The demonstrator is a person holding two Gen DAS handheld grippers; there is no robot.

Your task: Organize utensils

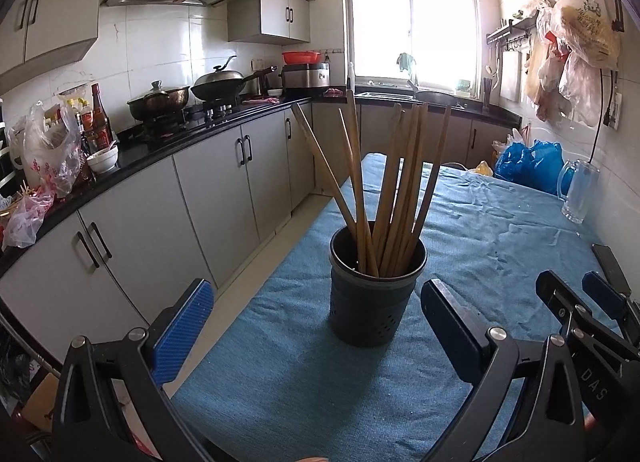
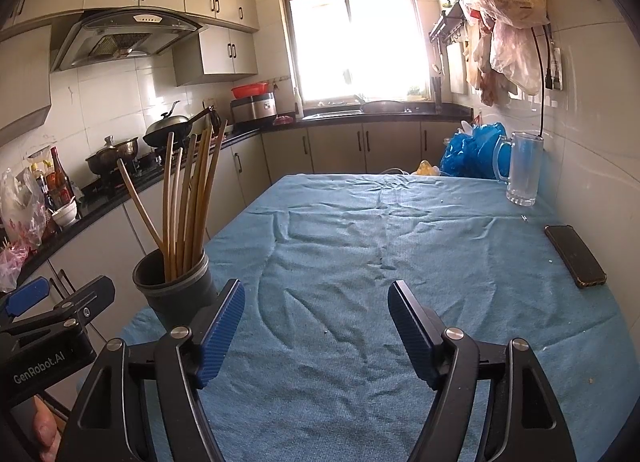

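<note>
Dark round holder (image 1: pixel 376 286) stood upright on desk (image 1: pixel 500 246) under blue cloth, near its left edge; wooden chopsticks (image 1: pixel 384 181) fanned out of it, tips up. Left claw (image 1: pixel 316 326) released, holder between its fingers, untouched. Right claw (image 2: pixel 316 326) released, nothing between pads; holder at its 10 o'clock. Glass mug (image 2: pixel 522 169) at 1 o'clock, black phone (image 2: pixel 576 256) at 2 o'clock, well apart.

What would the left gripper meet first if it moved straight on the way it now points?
Most likely the dark round plastic holder full of long wooden chopsticks. It stands on the blue tablecloth, centred ahead of the open left gripper, between the lines of its fingers. Depth is hard to judge.
</note>
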